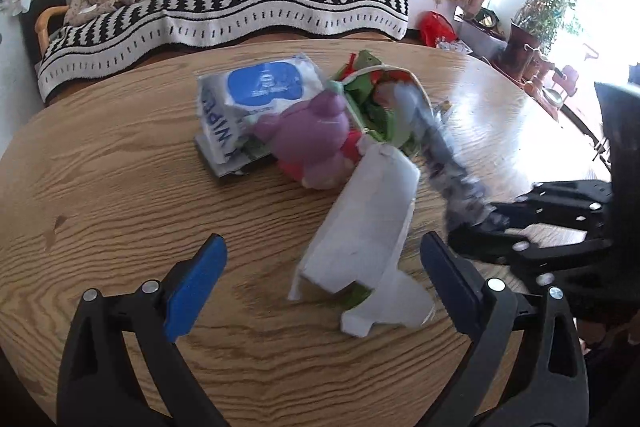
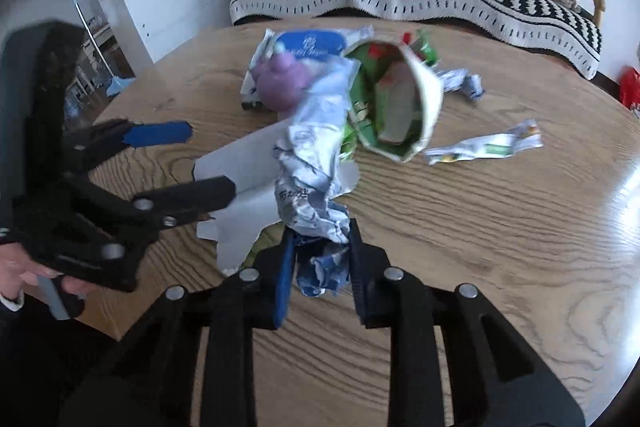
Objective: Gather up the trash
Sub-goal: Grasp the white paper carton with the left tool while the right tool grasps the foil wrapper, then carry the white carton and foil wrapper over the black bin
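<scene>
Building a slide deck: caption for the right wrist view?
Right gripper clamps a crumpled silver wrapper above a littered wooden table.

The white wipes pack [image 1: 256,107] lying on the desk [image 1: 120,187] is showing "WIPES" in blue capitals along its side. Its blue oval label and the crumpled wrapper's [image 2: 312,163] print are staying too blurred to read.
</scene>
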Action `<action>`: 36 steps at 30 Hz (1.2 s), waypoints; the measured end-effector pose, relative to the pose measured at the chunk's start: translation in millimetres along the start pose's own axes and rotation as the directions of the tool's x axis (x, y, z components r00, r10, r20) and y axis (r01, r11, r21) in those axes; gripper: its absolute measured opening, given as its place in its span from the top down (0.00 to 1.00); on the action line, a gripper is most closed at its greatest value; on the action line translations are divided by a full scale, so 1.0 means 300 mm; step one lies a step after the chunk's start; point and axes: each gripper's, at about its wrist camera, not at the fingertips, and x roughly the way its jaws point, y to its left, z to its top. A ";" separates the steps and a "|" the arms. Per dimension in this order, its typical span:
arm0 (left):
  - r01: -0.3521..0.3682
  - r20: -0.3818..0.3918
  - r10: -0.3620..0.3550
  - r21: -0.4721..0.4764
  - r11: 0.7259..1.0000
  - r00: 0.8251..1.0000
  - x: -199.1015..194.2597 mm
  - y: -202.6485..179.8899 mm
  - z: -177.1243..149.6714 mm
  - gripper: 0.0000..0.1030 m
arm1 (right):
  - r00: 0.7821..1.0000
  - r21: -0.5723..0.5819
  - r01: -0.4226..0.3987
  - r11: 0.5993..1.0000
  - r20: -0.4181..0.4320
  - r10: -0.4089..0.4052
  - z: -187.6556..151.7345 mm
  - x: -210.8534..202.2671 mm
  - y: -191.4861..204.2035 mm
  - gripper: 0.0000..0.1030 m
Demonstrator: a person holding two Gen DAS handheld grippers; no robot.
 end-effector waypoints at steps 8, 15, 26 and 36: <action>-0.020 -0.039 0.023 0.081 0.996 0.999 0.090 -0.115 0.009 0.36 | 0.999 0.023 0.044 0.999 0.022 -0.044 -0.038 -0.135 -0.094 0.76; -0.052 -0.036 0.056 0.102 0.993 0.998 0.079 -0.176 0.008 0.64 | 0.998 0.042 0.048 0.998 0.036 -0.050 -0.041 -0.177 -0.116 0.76; -0.065 -0.022 0.067 0.098 0.993 0.997 0.008 -0.199 0.035 0.64 | 0.994 0.068 0.078 0.995 0.071 -0.083 -0.047 -0.247 -0.139 0.76; 0.038 0.069 -0.050 0.166 0.985 0.996 -0.074 -0.472 0.081 0.64 | 0.961 0.231 0.193 0.954 0.151 -0.231 -0.175 -0.558 -0.375 0.76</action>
